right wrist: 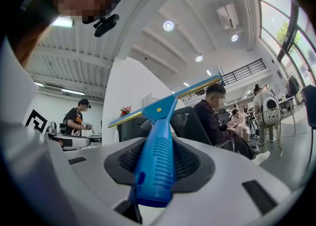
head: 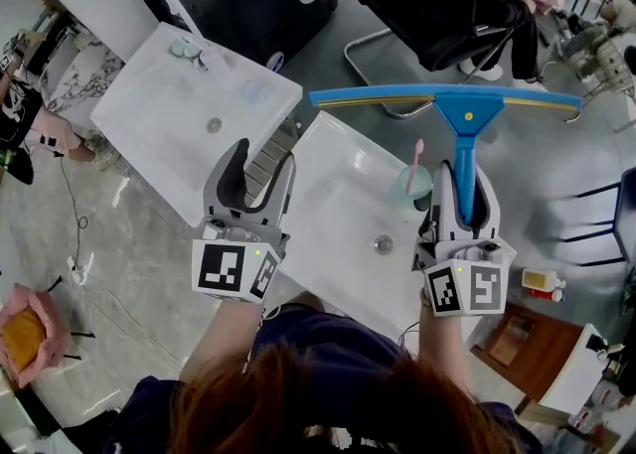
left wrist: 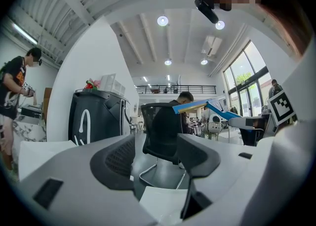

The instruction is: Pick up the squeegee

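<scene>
In the head view the grey floor (head: 149, 273) fills the left side from 7 to 10 o'clock. Two white benches with sunken basins lie on it. The far bench (head: 159, 114) is at 10 o'clock. The near bench (head: 343, 199) sits at the centre, with its drain (head: 384, 243) just toward 4 o'clock. A black office chair (head: 437, 5) stands at 1 o'clock, beyond the near bench.

The squeegee (head: 459, 114) is off the bench, held up at 2 o'clock. Its long blue blade, edged with a yellow strip, runs crosswise from 12 toward 3 o'clock. Its blue handle comes back toward the person into the right hand-held gripper (head: 464, 184) at 4 o'clock. In the right gripper view the ribbed handle of the squeegee (right wrist: 155, 160) lies between the two dark pads. The right hand-held gripper (right wrist: 158, 170) is clamped on both sides of it, and the blade is tilted across 12 o'clock.

The left hand-held gripper (head: 262, 159) hangs at 9 o'clock, over the gap between the two benches. In the left gripper view its jaws (left wrist: 155, 158) stand apart with nothing between them. The squeegee blade (left wrist: 207, 106) shows at 2 o'clock there.

A pale green cup (head: 415, 182) stands on the near bench, just beside the right hand-held gripper at its 9 o'clock. A pink toothbrush (head: 414, 156) leans upright in it.
</scene>
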A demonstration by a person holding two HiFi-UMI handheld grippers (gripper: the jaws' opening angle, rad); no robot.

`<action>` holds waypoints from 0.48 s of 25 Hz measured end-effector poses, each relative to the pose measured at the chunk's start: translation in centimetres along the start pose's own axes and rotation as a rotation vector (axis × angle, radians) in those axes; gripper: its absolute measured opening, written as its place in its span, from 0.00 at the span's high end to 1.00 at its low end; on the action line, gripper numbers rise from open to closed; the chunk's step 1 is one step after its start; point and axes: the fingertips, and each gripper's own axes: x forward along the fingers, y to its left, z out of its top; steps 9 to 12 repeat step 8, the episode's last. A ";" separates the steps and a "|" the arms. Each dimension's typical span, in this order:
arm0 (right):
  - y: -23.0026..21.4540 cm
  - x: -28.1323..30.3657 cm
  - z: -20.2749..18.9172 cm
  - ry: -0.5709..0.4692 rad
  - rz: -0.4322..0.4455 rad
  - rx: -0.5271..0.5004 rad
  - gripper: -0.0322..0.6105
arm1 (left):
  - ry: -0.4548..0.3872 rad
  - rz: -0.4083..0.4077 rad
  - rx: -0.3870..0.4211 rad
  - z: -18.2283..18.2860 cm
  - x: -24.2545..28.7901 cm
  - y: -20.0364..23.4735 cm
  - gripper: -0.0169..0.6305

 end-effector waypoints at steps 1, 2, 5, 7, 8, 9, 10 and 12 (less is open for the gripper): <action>0.0 0.0 0.0 -0.001 0.001 0.000 0.71 | 0.000 -0.001 0.001 0.0 0.0 -0.1 0.57; 0.0 0.0 0.1 -0.001 0.002 -0.001 0.71 | -0.001 -0.002 0.002 0.1 0.0 -0.1 0.57; 0.0 -0.1 0.1 -0.003 0.005 0.000 0.71 | 0.000 -0.005 0.004 0.0 0.1 -0.4 0.57; 0.0 -0.2 0.1 -0.004 0.007 0.000 0.71 | 0.002 -0.006 0.007 -0.1 0.1 -0.5 0.57; 0.1 -0.3 0.1 -0.005 0.008 0.001 0.71 | 0.002 -0.006 0.008 -0.1 0.0 -0.5 0.57; 0.1 -0.3 0.1 -0.005 0.008 0.001 0.71 | 0.002 -0.006 0.008 -0.1 0.0 -0.5 0.57; 0.1 -0.3 0.1 -0.005 0.008 0.001 0.71 | 0.002 -0.006 0.008 -0.1 0.0 -0.5 0.57; 0.1 -0.3 0.1 -0.005 0.008 0.001 0.71 | 0.002 -0.006 0.008 -0.1 0.0 -0.5 0.57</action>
